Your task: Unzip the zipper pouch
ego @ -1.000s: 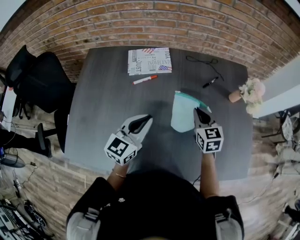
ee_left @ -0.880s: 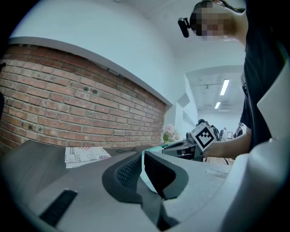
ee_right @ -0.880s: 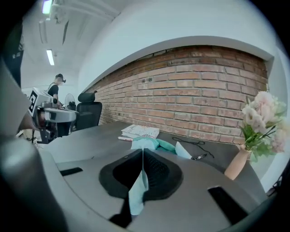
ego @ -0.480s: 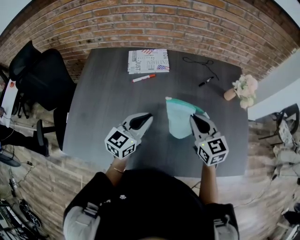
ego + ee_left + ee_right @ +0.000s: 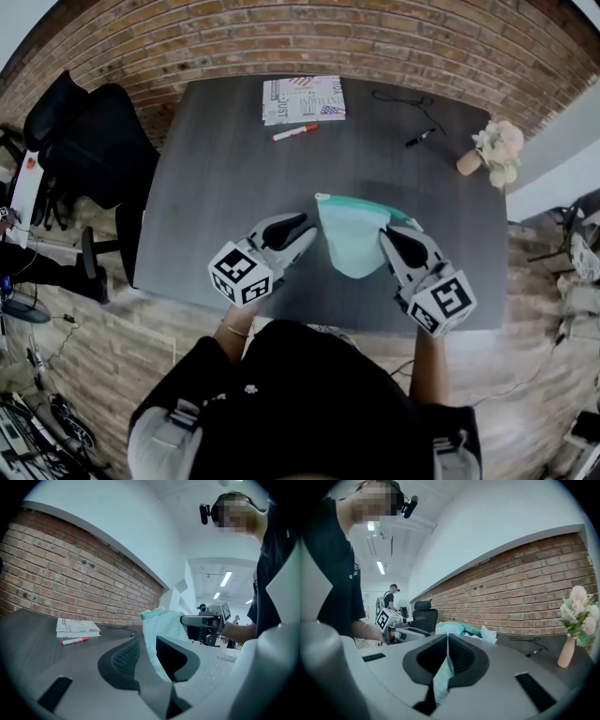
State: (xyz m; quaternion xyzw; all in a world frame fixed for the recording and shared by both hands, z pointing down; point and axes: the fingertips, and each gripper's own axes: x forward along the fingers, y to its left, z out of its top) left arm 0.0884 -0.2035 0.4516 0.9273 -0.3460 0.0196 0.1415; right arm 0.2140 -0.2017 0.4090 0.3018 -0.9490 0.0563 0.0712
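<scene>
my right gripper (image 5: 392, 236) is clamped on one edge of the teal zipper pouch (image 5: 352, 246), which hangs above the near side of the table (image 5: 225, 169). my left gripper (image 5: 306, 231) has just spread its jaws, pouch cloth between them but unpinched. the risk: the thin cloth slips from that single pinch, or the left bites fabric instead of the zipper pull. a second ago the pouch was farther out and the left jaws were together.

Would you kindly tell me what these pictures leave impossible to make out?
- Whether the zipper of the pouch is open: too small in the head view; the right gripper view shows only fabric pinched in the shut right claw.
- Fine print on the printed paper: too small, head view.
</scene>
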